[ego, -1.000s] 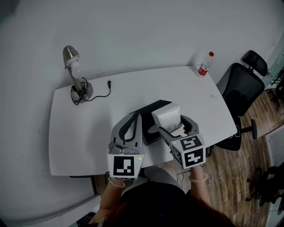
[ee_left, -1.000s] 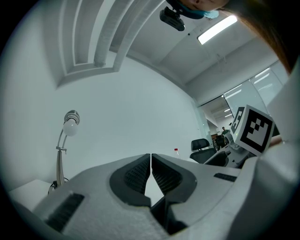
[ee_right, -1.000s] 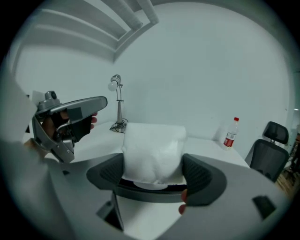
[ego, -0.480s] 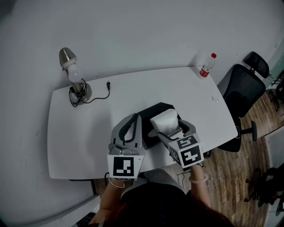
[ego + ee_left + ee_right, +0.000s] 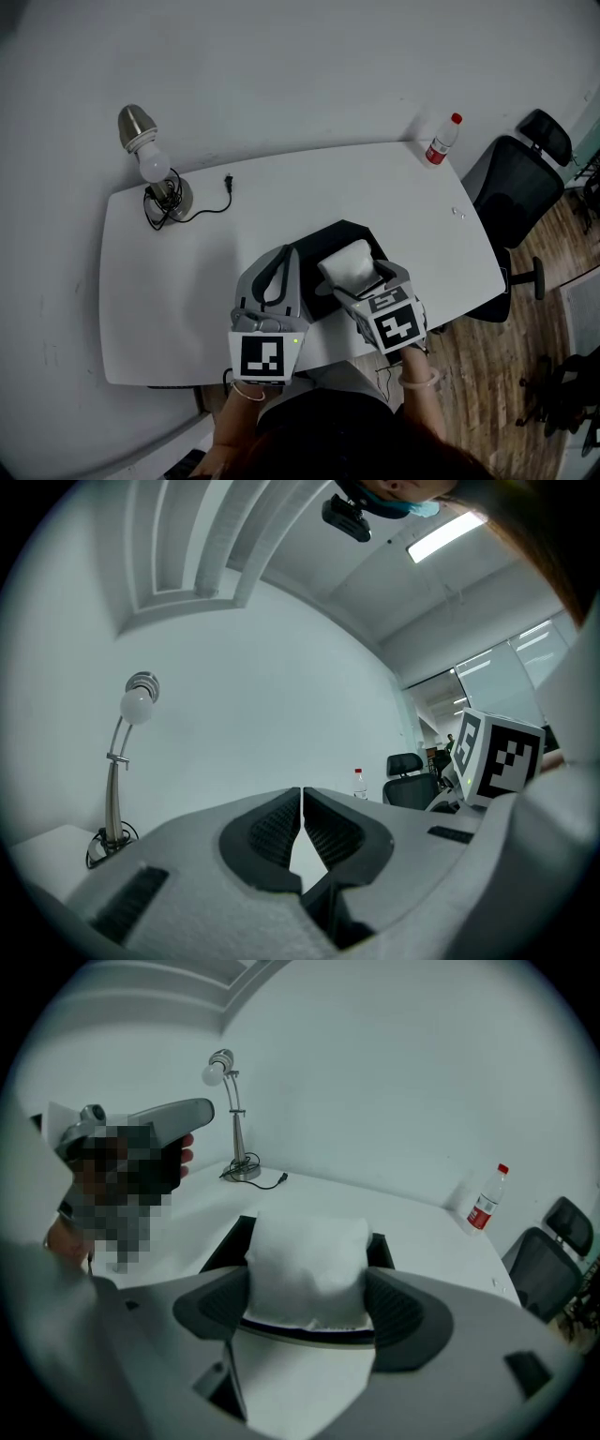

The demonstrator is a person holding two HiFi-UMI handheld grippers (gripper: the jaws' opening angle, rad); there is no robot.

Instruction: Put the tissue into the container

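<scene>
1. The right gripper (image 5: 354, 274) has its jaws clamped on the white tissue (image 5: 345, 262), one pad against each side of the wad.
2. In the right gripper view the tissue (image 5: 307, 1262) bulges above the pads and sits over the opening of the black container (image 5: 230, 1237). I cannot tell whether it touches the bottom.
3. The container (image 5: 341, 228) stands on the white table (image 5: 187, 272) at about 5 o'clock, near the front edge.
4. The left gripper (image 5: 277, 270) is just beside the container, at its 9 o'clock. In the left gripper view its jaws (image 5: 301, 810) are pressed together with nothing between them.
5. A desk lamp (image 5: 150, 171) stands at the table's 10 o'clock with its cord and plug (image 5: 228, 179) trailing toward 12 o'clock.
6. A red-capped bottle (image 5: 441, 141) stands at the table's 2 o'clock corner.
7. A black office chair (image 5: 516, 187) is on the floor off the table's 3 o'clock side.
</scene>
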